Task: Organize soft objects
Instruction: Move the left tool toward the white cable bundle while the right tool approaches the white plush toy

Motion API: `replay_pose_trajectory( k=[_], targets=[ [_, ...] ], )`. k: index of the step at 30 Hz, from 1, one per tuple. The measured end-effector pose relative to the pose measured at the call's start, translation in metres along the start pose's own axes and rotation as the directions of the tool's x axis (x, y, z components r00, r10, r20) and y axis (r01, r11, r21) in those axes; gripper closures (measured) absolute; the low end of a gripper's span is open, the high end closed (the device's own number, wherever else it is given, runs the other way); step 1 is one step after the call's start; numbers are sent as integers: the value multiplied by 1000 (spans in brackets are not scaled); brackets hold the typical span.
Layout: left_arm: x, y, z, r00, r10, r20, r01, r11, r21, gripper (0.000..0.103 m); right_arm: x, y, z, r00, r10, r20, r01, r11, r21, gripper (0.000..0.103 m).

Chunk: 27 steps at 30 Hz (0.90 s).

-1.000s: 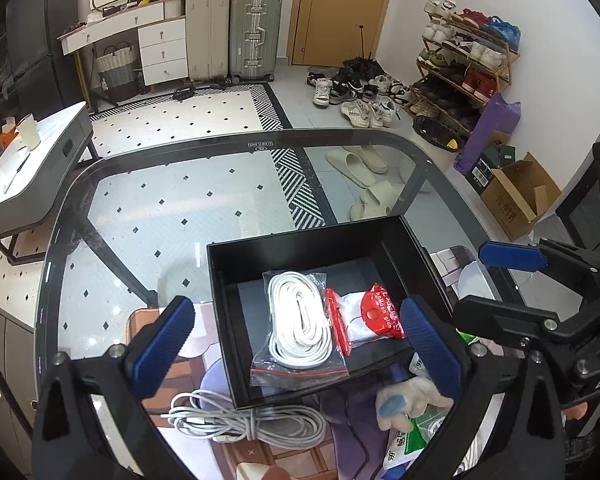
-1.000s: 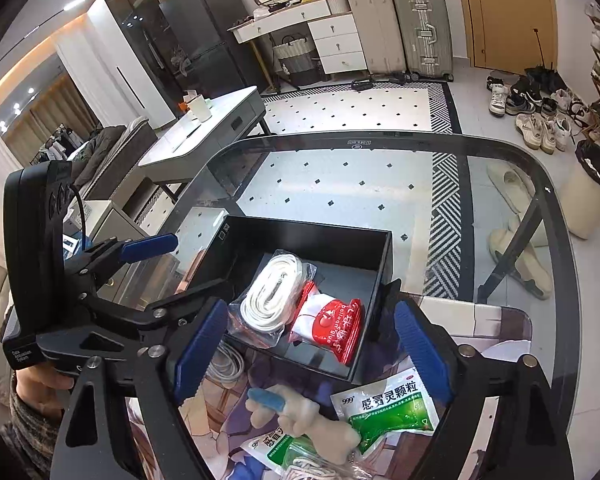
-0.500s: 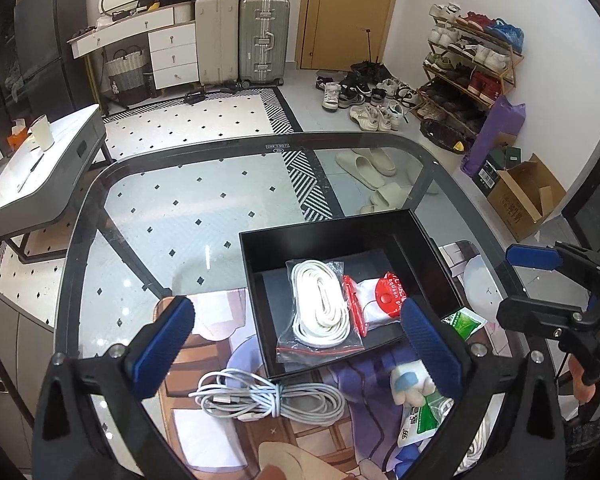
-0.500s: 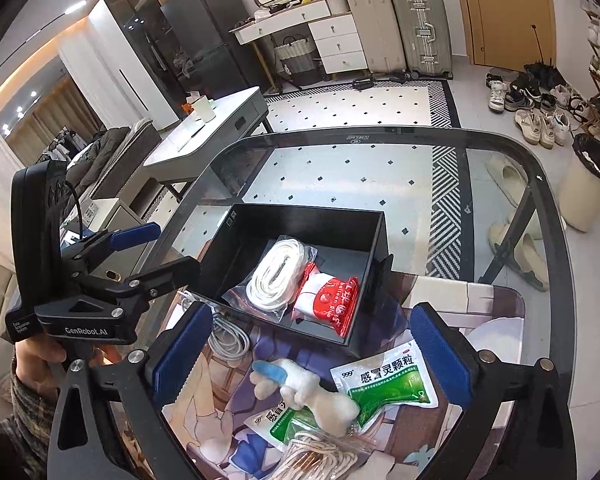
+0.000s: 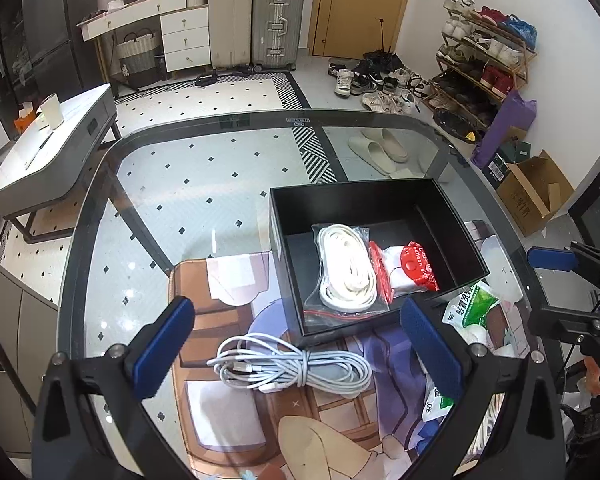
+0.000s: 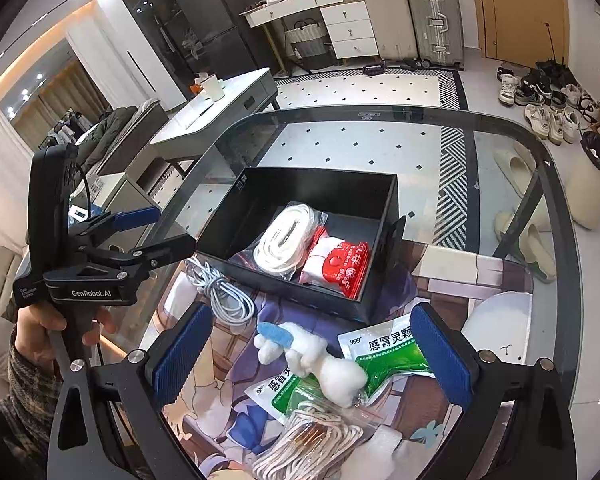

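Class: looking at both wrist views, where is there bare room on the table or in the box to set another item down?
Free: the glass table beyond the black box, and the box's far end behind the bagged rope. Crowded: the mat strip with cable bundle, plush toy, green sachets.

A black box (image 6: 380, 200) holds bagged white rope (image 6: 284, 236) beside a red-and-white packet (image 6: 340, 268).

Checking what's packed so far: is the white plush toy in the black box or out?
Out: the white plush toy lies on the mat outside the black box.
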State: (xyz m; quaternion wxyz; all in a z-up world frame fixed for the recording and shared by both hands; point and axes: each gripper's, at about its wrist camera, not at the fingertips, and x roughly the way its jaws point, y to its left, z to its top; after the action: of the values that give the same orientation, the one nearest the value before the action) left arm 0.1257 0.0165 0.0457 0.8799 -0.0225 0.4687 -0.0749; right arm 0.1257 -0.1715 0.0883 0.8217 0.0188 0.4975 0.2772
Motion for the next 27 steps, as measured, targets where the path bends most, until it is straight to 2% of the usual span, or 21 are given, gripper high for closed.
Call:
replay_pose_trajectory(
  k=[15, 27],
  targets=[
    [23, 6, -26, 997, -6, -75, 4, 1000, -21, 0, 29, 11, -22, 995, 17, -94, -21, 999, -49, 2],
    [42, 10, -40, 991, -23, -133, 16, 998, -55, 0, 53, 20, -26, 988, -29, -150, 12, 993, -113, 2]
  ],
)
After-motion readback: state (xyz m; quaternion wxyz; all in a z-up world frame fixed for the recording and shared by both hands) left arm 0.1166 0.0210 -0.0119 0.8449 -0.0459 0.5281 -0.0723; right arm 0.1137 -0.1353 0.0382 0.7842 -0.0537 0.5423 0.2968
